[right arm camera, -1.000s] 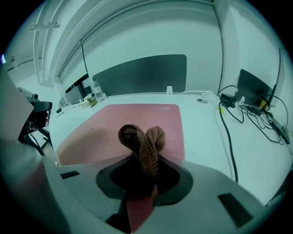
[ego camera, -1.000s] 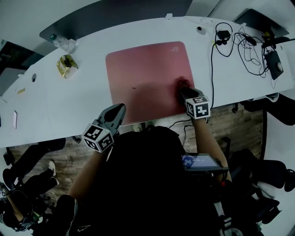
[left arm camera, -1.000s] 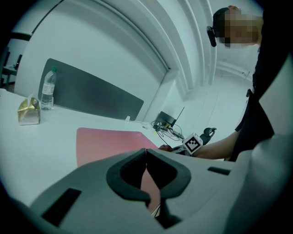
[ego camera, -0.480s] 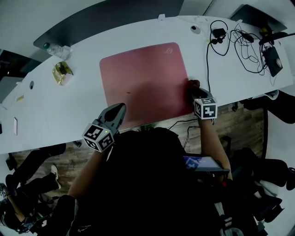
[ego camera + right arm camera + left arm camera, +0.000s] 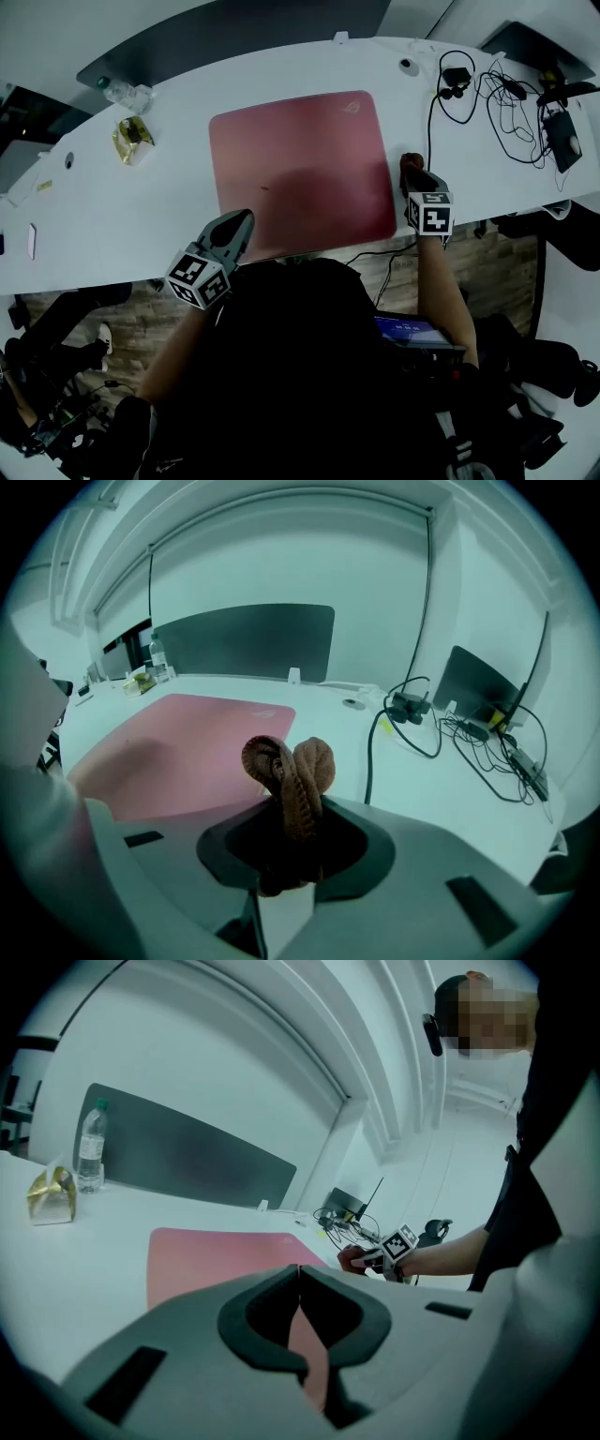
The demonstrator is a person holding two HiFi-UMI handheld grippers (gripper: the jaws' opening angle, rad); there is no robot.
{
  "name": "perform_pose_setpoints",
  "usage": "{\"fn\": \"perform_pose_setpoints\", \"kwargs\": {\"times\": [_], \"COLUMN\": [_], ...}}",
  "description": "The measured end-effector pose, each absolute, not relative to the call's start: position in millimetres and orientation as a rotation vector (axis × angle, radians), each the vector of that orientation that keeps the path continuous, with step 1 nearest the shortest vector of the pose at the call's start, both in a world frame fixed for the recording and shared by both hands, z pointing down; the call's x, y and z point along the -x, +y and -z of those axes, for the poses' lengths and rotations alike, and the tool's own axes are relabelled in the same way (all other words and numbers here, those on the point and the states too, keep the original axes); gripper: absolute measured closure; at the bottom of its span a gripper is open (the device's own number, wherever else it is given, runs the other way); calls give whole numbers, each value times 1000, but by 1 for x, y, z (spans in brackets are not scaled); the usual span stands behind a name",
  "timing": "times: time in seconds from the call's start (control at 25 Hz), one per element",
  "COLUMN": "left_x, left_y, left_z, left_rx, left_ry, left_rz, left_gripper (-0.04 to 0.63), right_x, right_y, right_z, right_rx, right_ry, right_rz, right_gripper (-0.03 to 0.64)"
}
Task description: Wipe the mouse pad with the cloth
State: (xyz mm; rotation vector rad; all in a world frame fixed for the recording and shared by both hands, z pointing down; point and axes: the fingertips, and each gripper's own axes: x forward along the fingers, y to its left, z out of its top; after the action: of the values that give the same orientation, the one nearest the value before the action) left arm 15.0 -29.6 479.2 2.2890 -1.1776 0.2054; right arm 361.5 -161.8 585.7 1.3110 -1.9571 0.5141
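A pink mouse pad [image 5: 300, 173] lies flat on the white table [image 5: 141, 202]; it also shows in the left gripper view [image 5: 220, 1251] and the right gripper view [image 5: 178, 742]. My right gripper [image 5: 411, 169] is shut on a bunched brown cloth [image 5: 292, 780], held just off the pad's right edge over bare table. In the head view only a bit of the cloth [image 5: 409, 162] shows at the jaw tips. My left gripper [image 5: 236, 225] hovers at the pad's near edge, shut with nothing in it [image 5: 300, 1307].
Black cables and chargers [image 5: 497, 94] sprawl at the table's far right, one cable [image 5: 431, 131] running down beside the right gripper. A gold wrapped packet [image 5: 131, 136] and a water bottle [image 5: 122, 91] stand at the far left. A dark divider panel [image 5: 234, 37] runs behind.
My right gripper with the cloth has slid rightward across the pad and off its right edge onto the table. The left gripper has stayed in place.
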Motion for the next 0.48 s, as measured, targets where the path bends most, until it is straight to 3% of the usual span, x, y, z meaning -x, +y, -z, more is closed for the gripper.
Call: {"fn": "perform_pose_setpoints", "kwargs": {"times": [0.48], "left_x": [9], "left_y": [-10], "left_z": [-476], "left_rx": [-2248], "left_ry": [-1309], "left_rz": [-224], "left_gripper": [586], "right_x": [-306], "right_y": [-167], "right_z": [-605], "right_rx": [-1157], "right_ry": [-1986], "right_rz": [-485], "right_gripper": [503]}}
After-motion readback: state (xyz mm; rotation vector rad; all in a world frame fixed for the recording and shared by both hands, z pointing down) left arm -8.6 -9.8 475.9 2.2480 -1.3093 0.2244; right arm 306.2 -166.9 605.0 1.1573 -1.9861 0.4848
